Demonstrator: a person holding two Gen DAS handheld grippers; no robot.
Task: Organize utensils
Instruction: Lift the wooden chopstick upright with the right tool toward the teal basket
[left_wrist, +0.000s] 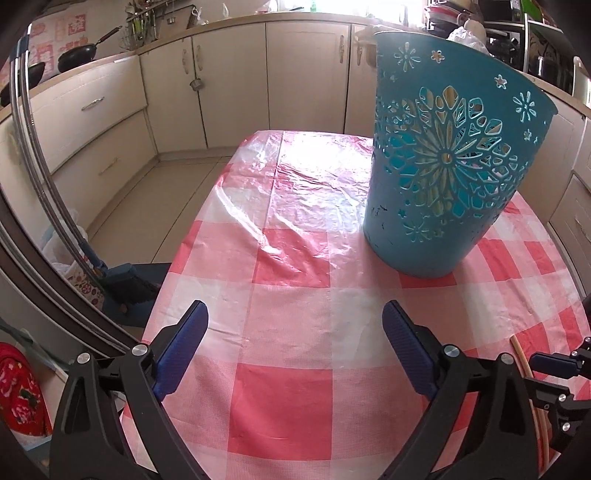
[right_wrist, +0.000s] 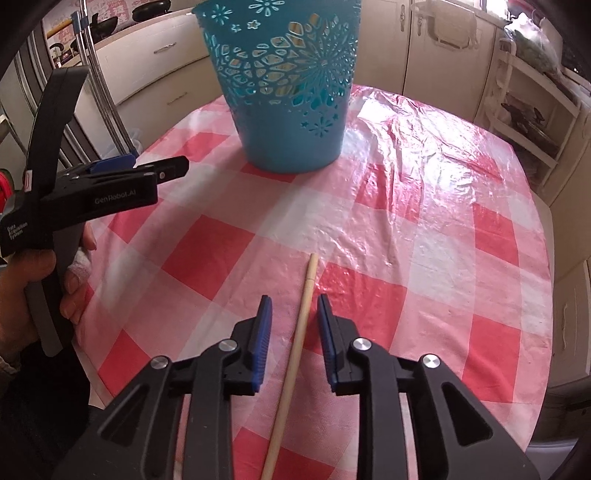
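Right gripper (right_wrist: 293, 317) jaws narrow, straddling wooden stick (right_wrist: 300, 328) for pickup; left gripper (left_wrist: 295, 328) jaws wide, empty, near teal basket (left_wrist: 443, 162).

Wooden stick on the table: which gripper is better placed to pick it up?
Right. The right gripper already straddles the wooden stick, pads not touching. The left gripper is open over bare tablecloth.

Ahead of our right tool (right_wrist: 293, 302) we see a matt plastic bin (right_wrist: 288, 92) on glossy, crinkled plastic sheeting (right_wrist: 406, 229); between its ribbed pads (right_wrist: 264, 325) lies a smooth wooden stick (right_wrist: 299, 332).
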